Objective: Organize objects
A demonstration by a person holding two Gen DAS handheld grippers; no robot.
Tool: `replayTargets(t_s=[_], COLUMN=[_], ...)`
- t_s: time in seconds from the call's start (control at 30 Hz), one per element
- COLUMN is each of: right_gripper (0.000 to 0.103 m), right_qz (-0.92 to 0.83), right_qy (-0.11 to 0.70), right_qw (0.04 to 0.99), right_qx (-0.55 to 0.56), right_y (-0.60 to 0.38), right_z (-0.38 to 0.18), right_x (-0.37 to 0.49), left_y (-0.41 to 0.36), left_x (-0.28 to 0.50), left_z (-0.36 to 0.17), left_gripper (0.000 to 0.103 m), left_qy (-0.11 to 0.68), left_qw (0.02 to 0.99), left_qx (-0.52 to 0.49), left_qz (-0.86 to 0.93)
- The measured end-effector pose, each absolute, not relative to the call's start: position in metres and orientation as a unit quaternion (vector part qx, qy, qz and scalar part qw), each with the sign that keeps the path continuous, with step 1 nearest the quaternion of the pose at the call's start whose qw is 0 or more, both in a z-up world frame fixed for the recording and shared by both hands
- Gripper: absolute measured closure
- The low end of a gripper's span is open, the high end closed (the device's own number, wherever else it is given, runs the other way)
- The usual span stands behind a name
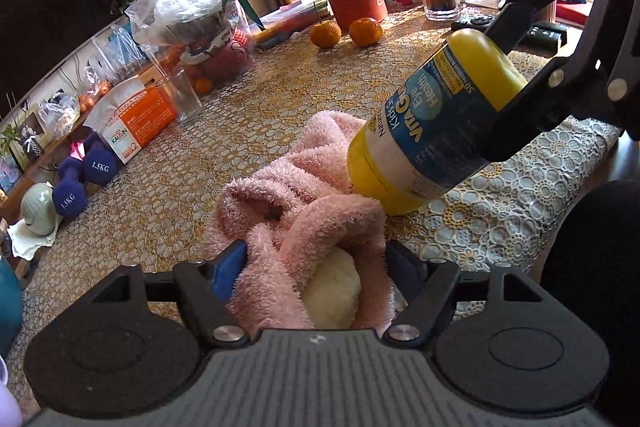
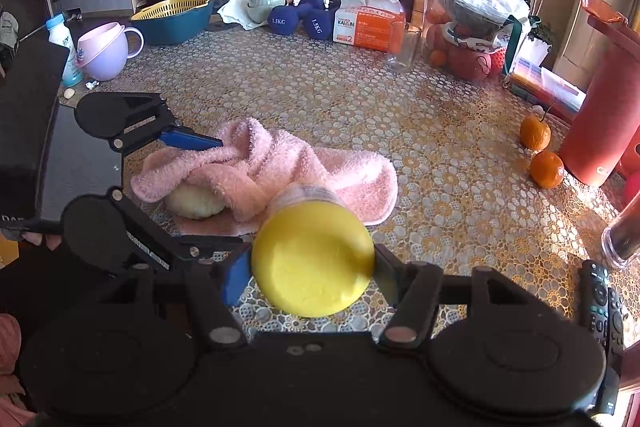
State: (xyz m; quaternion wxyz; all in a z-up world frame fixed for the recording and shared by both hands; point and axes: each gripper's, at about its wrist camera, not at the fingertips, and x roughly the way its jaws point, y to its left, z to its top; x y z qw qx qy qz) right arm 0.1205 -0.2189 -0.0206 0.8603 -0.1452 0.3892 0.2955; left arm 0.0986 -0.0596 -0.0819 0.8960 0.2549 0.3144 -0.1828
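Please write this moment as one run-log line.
left gripper: shut on pink towel | right gripper: shut on yellow bottle | bottle tilted, touching towel

Bare tablecloth (image 2: 320, 95) beyond pink towel (image 2: 320, 163), 2 oranges (image 2: 540, 151) blocking right

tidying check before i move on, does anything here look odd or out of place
Yes. The pink towel lies bunched on the table rather than folded, with a pale yellow round thing tucked under its fold. The left gripper pinches the towel, and the right gripper holds the yellow vitamin bottle tilted, its base resting against the towel.
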Motion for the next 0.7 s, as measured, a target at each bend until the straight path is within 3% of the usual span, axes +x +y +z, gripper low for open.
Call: replayTargets(t_s=[0.07,0.27,0.7], right_gripper=[0.040,0.041,0.041], right_qz=[0.296,0.294,0.295], right_qy=[0.389,0.392,0.389], right_qw=[0.860,0.861,0.859], right_qx=[-0.144,-0.139,-0.153], right_y=[-0.219,-0.219,-0.218], right_z=[-0.021,-0.020,-0.022], right_x=[0.121,0.121,0.119], left_y=[-0.059,-0.050,-0.017], left_x=[0.100,0.095,0.097], left_z=[-0.083,-0.072,0.009], left_gripper=[0.048,0.066,0.071], left_qy=[0.308,0.296,0.292], left_qw=[0.897,0.913,0.924], left_qx=[0.267,0.227,-0.029], left_qz=[-0.171,-0.167,-0.246])
